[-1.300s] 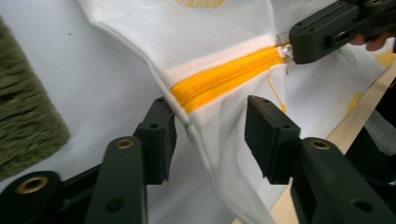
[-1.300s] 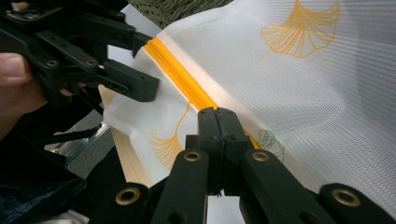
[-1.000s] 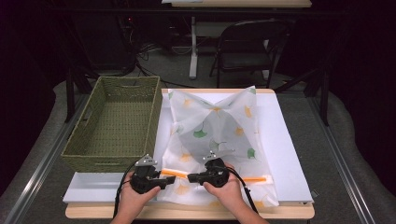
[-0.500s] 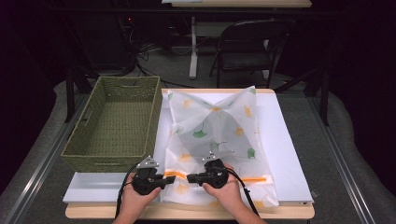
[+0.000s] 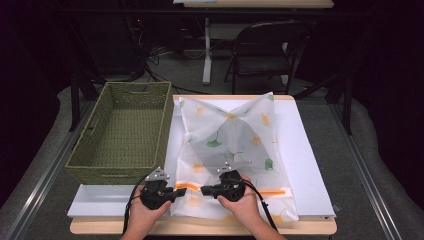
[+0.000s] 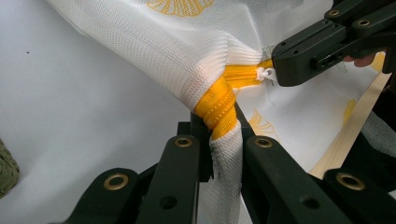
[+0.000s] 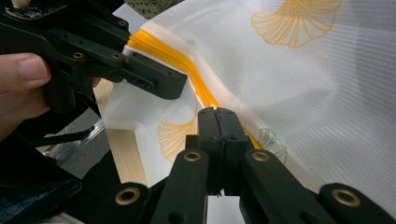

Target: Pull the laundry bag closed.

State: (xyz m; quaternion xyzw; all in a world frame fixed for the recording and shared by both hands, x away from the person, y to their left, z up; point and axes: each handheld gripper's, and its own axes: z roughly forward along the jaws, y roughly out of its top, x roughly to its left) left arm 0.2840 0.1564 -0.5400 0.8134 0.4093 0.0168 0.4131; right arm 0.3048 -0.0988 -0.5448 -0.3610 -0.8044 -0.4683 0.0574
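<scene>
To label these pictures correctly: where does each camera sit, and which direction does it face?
High view: above the person's side, facing forward and down; both hands, left gripper, right gripper.
Left gripper view: rides the left gripper, along its jaws clamping the orange zipper.
Right gripper view: rides the right gripper, jaws closed at the zipper.
All share the mesh bag.

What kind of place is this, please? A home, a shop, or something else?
Probably a lab or recording room, not a home: dark surroundings, a work table on rails, a folding chair, and loose cables on the floor behind.
</scene>
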